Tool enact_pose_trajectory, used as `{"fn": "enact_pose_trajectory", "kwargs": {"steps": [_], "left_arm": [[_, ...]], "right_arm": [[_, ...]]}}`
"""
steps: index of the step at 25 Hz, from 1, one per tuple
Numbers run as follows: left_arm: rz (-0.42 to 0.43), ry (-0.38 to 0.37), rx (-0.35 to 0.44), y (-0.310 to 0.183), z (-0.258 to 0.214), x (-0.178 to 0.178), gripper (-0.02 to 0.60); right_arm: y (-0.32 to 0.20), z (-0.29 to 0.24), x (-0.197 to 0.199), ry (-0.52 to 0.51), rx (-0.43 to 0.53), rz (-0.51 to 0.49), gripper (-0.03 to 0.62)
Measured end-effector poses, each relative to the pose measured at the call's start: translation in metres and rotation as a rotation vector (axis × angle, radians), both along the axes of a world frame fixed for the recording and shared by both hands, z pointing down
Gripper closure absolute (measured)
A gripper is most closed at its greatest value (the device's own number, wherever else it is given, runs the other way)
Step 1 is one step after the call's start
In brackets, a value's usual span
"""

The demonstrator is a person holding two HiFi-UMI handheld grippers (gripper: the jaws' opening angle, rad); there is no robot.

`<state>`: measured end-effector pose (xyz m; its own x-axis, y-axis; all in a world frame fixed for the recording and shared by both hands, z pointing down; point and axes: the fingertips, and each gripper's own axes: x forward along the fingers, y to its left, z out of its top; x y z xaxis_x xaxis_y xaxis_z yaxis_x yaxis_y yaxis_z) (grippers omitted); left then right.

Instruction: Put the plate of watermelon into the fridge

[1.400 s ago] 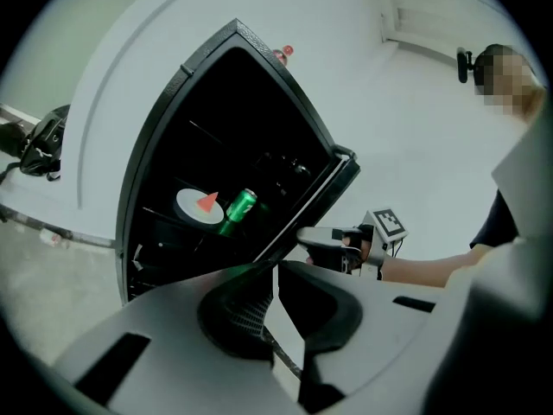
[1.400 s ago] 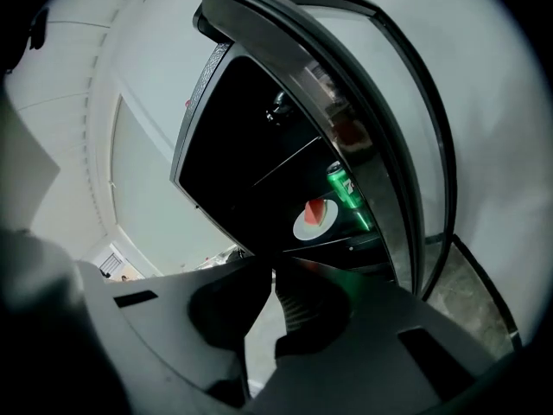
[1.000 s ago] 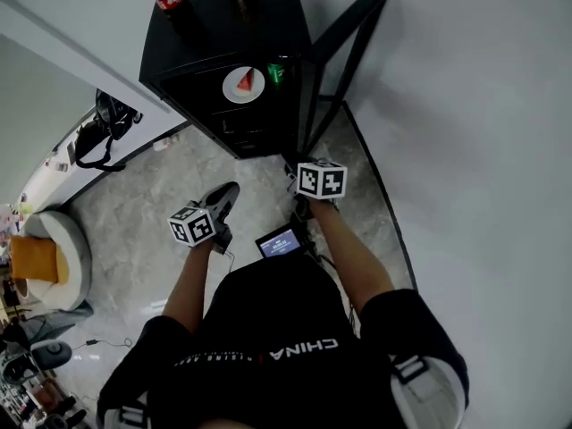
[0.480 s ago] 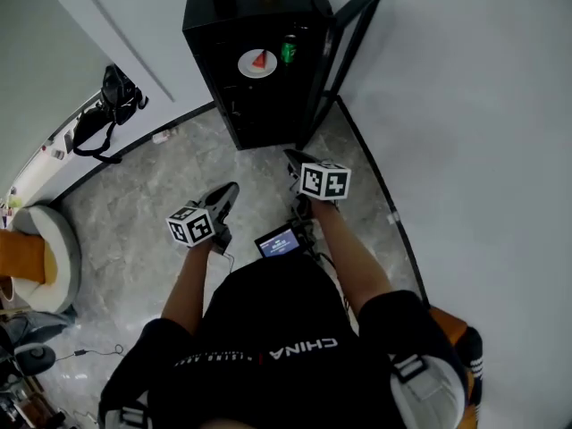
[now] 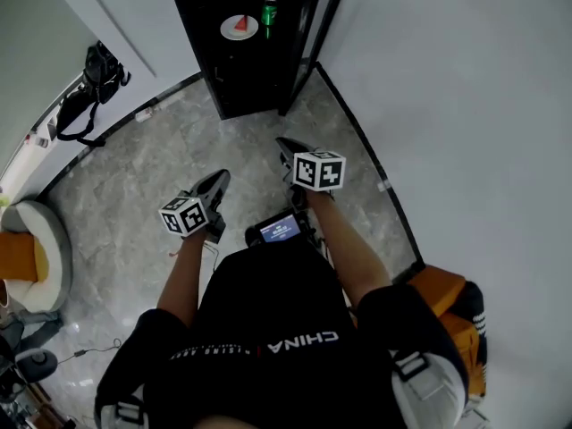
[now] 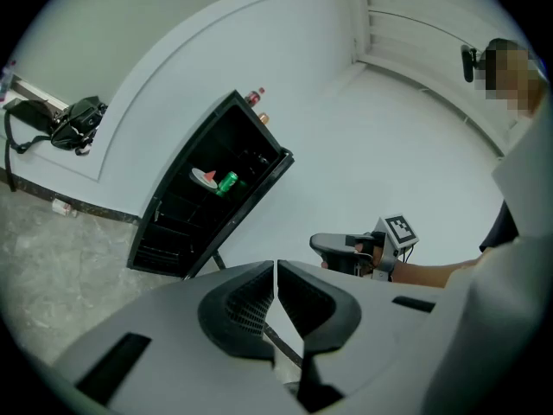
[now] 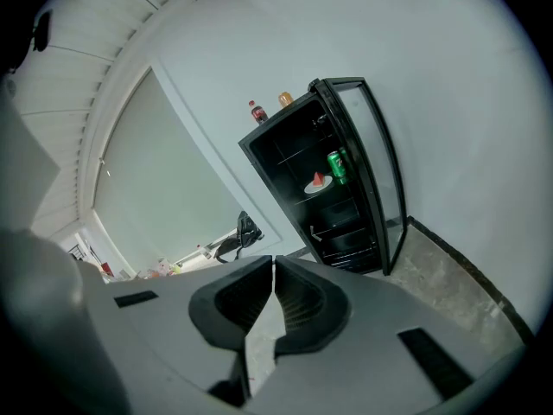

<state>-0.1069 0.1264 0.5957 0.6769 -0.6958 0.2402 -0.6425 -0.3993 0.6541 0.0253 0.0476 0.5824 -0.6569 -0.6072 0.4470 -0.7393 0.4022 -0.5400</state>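
A white plate with a red watermelon slice [image 5: 239,27] sits on a shelf inside the black fridge [image 5: 201,25], beside a green can [image 5: 270,12]. The fridge's glass door [image 5: 323,16] hangs open to the right. The same plate [image 7: 317,183] shows in the right gripper view and, small, the plate [image 6: 204,177] in the left gripper view. My left gripper [image 5: 217,182] and right gripper [image 5: 284,146] hang over the floor well short of the fridge, both shut with nothing between the jaws.
A marbled grey floor [image 5: 134,186] runs up to white walls. A black bag [image 5: 89,70] leans at the left wall, a round cushioned seat [image 5: 36,248] lies far left, an orange bag [image 5: 451,302] stands at right. Two bottles [image 7: 257,111] top the fridge.
The fridge has slid toward the top of the head view and looks smaller, as the person steps back. Both grippers keep their place in front of the body, still shut.
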Motion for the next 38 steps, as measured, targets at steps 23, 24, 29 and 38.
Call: {"fn": "enact_pose_trajectory", "kwargs": {"steps": [23,24,29,38], "left_arm": [[-0.044,-0.157,0.001,-0.022,-0.013,0.077,0.565],[-0.053,-0.153,0.003,-0.024,-0.014,0.077,0.565],[-0.072,-0.165,0.010,-0.034,-0.018,0.078,0.568],[-0.071,-0.159,0.017,-0.034,-0.019,0.079,0.568]], "right_arm": [[-0.008,-0.009,0.043,0.112,0.089,-0.169,0.577],[-0.009,-0.011,0.042,0.111,0.093,-0.172,0.577],[-0.014,-0.014,0.037,0.113,0.104,-0.195,0.577],[-0.012,-0.011,0.043,0.128,0.104,-0.191,0.577]]}}
